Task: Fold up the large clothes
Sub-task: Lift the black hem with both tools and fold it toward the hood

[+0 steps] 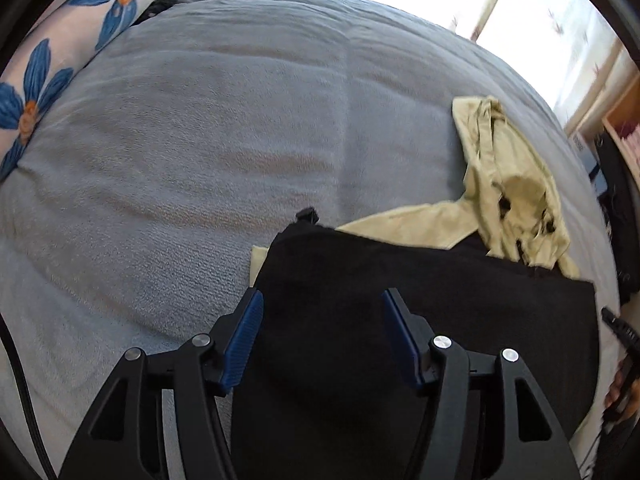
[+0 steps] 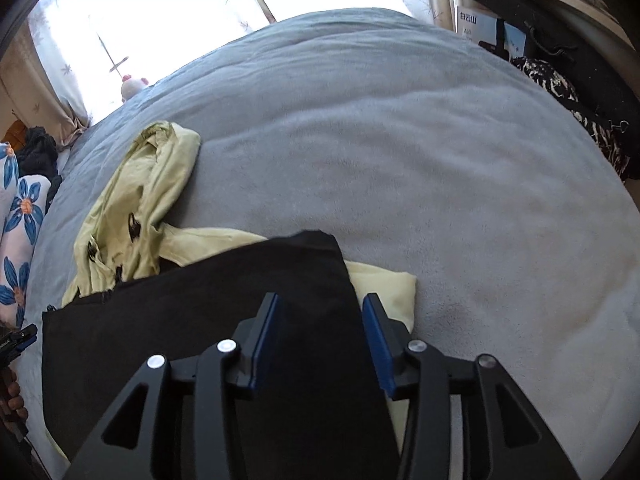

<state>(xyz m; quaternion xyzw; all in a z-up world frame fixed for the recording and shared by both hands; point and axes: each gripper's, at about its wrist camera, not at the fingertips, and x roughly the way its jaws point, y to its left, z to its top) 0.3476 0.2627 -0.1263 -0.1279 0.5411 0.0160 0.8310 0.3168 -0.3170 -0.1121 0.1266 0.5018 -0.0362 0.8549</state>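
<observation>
A large black garment (image 1: 400, 300) lies flat on the grey bedspread (image 1: 200, 140), over a pale yellow hooded garment (image 1: 512, 184). My left gripper (image 1: 322, 300) is open, its blue-padded jaws set over the black garment's left part. In the right wrist view the black garment (image 2: 200, 320) fills the lower left, with the yellow garment (image 2: 140, 200) bunched beyond it and a yellow edge sticking out at its right. My right gripper (image 2: 320, 308) is open over the black garment's right edge. The other gripper's tip (image 2: 20, 340) shows at the far left.
A blue-flowered pillow (image 1: 60, 60) lies at the left of the bed. A plush toy (image 2: 134, 86) sits at the far edge by the bright window. Dark bags and a patterned cloth (image 2: 568, 100) are by the shelf on the right. The grey bedspread (image 2: 440, 160) stretches far ahead.
</observation>
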